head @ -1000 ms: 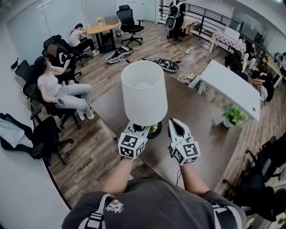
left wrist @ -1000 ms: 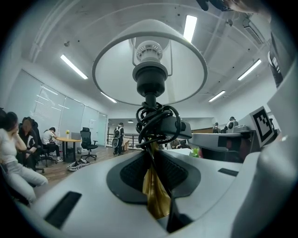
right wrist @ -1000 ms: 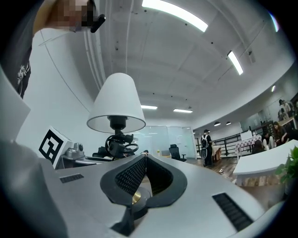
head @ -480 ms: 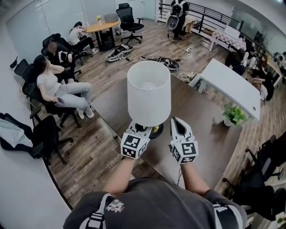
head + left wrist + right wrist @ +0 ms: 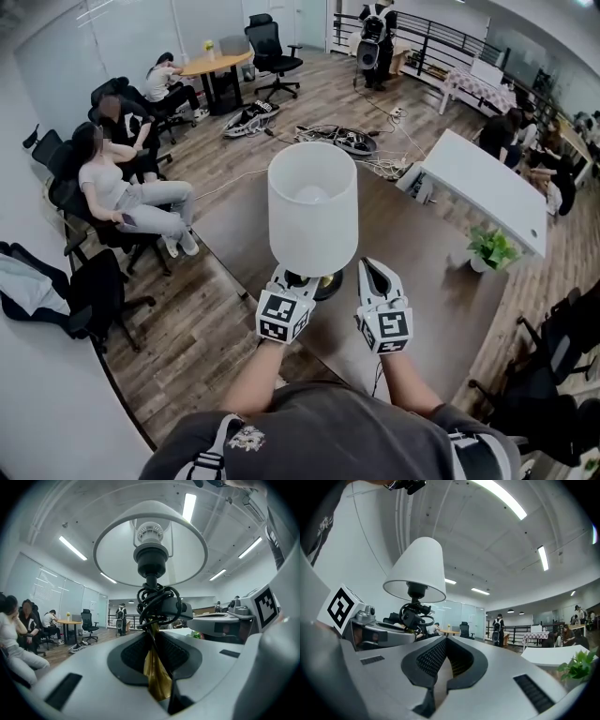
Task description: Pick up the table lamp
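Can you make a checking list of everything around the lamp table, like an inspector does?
Surface: brown table, with only the lamp on it.
Job's things: table lamp, white shade, gold stem, upright.
Clutter: nothing seen.
Grippers: left gripper shut on the lamp's stem; right gripper beside it, jaws together, empty.
Cables: black cord coiled round the stem; loose cables on the floor beyond the table.
Surroundings: seated people, white table, potted plant.
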